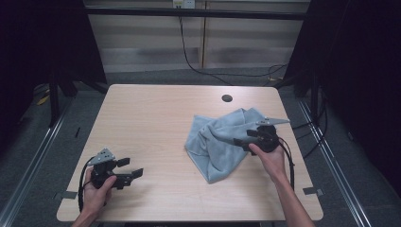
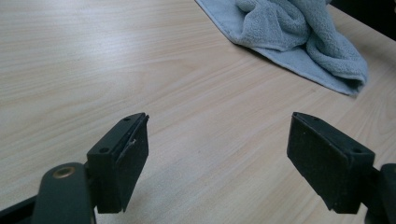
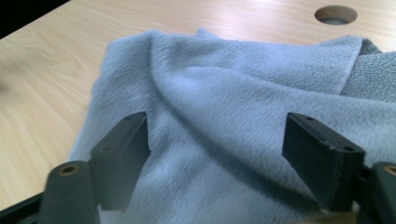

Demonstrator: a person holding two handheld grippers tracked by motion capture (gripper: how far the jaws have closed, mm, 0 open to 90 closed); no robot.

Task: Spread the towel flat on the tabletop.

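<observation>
A light blue towel lies crumpled on the right half of the wooden table. My right gripper hovers over the towel's right side, jaws wide apart, with the towel spread below and nothing pinched between the pads. My left gripper rests near the table's front left corner, pointing right, its jaws open over bare wood. In the left gripper view the towel lies bunched well ahead of the left gripper, at the upper right.
A round cable hole is cut into the table behind the towel; the hole also appears beyond the towel's far edge. Black cables trail on the floor behind and to the right. Dark curtains flank both sides.
</observation>
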